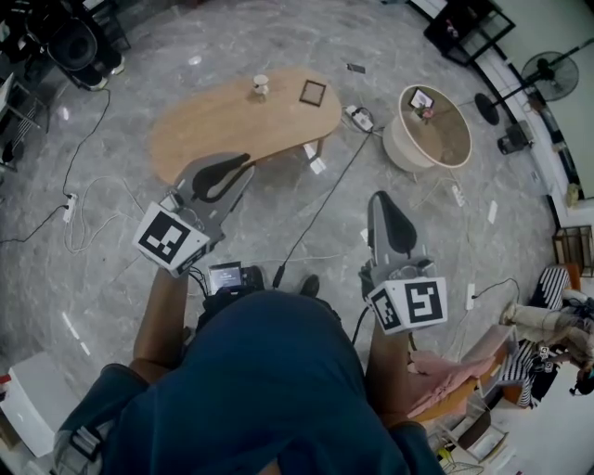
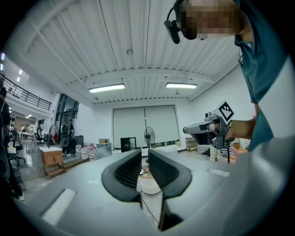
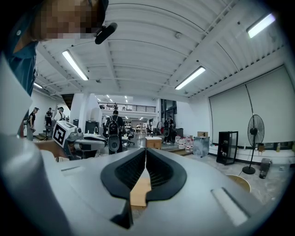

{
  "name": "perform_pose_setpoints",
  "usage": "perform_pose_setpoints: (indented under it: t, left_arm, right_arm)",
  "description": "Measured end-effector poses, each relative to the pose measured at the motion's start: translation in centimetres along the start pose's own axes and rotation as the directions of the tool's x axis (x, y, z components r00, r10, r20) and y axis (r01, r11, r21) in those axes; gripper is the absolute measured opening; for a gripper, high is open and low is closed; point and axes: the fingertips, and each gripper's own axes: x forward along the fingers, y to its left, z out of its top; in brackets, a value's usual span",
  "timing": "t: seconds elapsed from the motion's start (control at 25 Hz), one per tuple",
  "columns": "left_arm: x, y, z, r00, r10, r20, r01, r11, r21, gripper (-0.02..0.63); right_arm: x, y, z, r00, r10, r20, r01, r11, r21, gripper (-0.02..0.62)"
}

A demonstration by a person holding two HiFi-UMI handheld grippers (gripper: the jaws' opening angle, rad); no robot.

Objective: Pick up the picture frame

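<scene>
In the head view the picture frame (image 1: 313, 93), small, dark and square, lies on the far right part of a kidney-shaped wooden table (image 1: 223, 121). Both grippers are held level, well short of it over the floor. My left gripper (image 1: 243, 163) reaches the table's near edge. In the left gripper view the left gripper (image 2: 144, 154) has a narrow gap between its jaws and nothing in it. My right gripper (image 1: 380, 198) is to the right of the table. In its own view the right gripper (image 3: 145, 151) is shut and empty, its tips touching.
A small cup (image 1: 261, 86) stands on the wooden table left of the frame. A round pale side table (image 1: 436, 130) with small items is at the right. Cables (image 1: 320, 209) cross the marble floor. A standing fan (image 1: 548, 74) and a black shelf (image 1: 469, 28) are at the far right.
</scene>
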Motion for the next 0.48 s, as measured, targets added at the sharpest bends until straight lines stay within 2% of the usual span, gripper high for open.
perform_pose_setpoints:
  t: [0.24, 0.48]
  left_arm:
    - [0.1, 1.5, -0.5, 1.0, -0.028, 0.012, 0.028, 1.0, -0.007, 0.041]
    - [2.2, 2.2, -1.2, 0.998, -0.052, 0.019, 0.052, 0.998, -0.022, 0.041]
  right_arm:
    - [1.2, 1.1, -0.3, 1.0, -0.028, -0.011, 0.028, 1.0, -0.007, 0.014]
    - [2.5, -0.8, -0.9, 0.999, -0.044, -0.025, 0.044, 0.999, 0.006, 0.014]
